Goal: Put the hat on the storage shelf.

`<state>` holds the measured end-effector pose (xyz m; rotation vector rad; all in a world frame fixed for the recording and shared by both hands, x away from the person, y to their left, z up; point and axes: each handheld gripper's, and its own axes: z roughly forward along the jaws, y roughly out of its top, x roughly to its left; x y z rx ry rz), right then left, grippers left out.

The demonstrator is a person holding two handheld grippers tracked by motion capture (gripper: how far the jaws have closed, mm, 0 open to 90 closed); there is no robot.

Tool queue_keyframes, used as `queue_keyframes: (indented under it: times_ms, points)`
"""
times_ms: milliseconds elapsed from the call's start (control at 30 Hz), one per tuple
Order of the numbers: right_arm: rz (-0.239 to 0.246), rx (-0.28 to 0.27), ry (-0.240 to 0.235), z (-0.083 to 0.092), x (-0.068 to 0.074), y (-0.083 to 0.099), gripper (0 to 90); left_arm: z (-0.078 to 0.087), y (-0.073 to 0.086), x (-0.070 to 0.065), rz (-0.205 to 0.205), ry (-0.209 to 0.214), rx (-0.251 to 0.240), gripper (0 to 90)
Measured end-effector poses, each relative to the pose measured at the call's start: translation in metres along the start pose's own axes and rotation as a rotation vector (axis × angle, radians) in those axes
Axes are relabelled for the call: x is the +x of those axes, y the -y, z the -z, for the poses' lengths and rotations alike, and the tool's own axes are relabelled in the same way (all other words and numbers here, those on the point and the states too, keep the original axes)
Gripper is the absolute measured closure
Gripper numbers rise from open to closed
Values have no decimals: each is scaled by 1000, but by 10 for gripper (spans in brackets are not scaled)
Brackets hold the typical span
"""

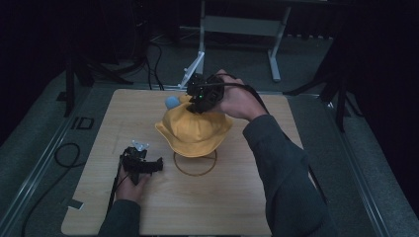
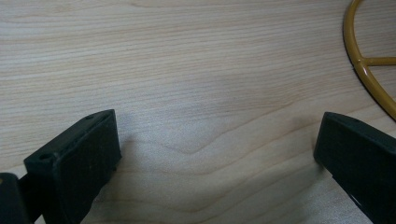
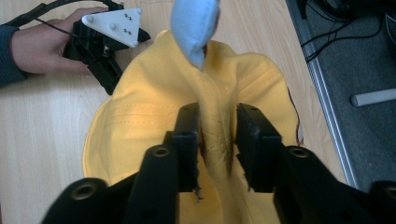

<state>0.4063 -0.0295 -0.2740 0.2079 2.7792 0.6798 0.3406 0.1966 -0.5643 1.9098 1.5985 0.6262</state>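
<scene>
Right up close in the right gripper view, the right gripper has its two black fingers pinched narrow on a bunched ridge of fabric on the yellow hat, so it's clearly gripping the cloth. Just past the fingers, at the top centre of that frame, a light blue soft blob sticks up from the hat; can't tell exactly what it is, maybe a pompom or a little ear.

From the high view, the hat sits around the middle of the wooden worktop, with the right gripper on its upper edge and the person's right hand wrapped around the gripper. Blue bit pokes out at the hat's upper left. Peeking out below the hat's lower brim is a yellow wire ring lying flat on the wood.

Left gripper is at the lower left of the hat, well apart from it, held by the left hand. In the left gripper view its fingers are spread wide with only bare wood grain between them, and the ring curves through the upper right corner of that frame.
</scene>
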Motion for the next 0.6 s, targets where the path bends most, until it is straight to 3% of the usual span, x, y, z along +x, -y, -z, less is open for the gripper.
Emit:
queue_keyframes:
  times_ms: [33,100,167,200,233,267,300,400,600]
  points:
    - [0,0,0,0,0,0,686,0,0,0,0,0,0,4]
    - [-29,3,2,2,-3,3,552,0,0,0,0,0,-1,4]
    - [-51,9,-14,2,-5,7,468,0,0,0,0,0,0,4]
    - [-51,9,-14,2,-5,7,468,0,0,0,0,0,0,4]
    - [-48,7,-4,3,-6,10,384,0,0,0,0,0,0,4]
    - [-52,8,10,3,-6,12,357,0,0,0,0,0,0,4]
    - [-65,-21,27,8,-7,17,280,0,0,0,0,0,0,4]
    - [-73,-63,47,16,-8,23,224,0,0,0,0,0,-1,4]
    - [-71,-96,73,32,-7,31,196,0,0,0,0,0,0,4]
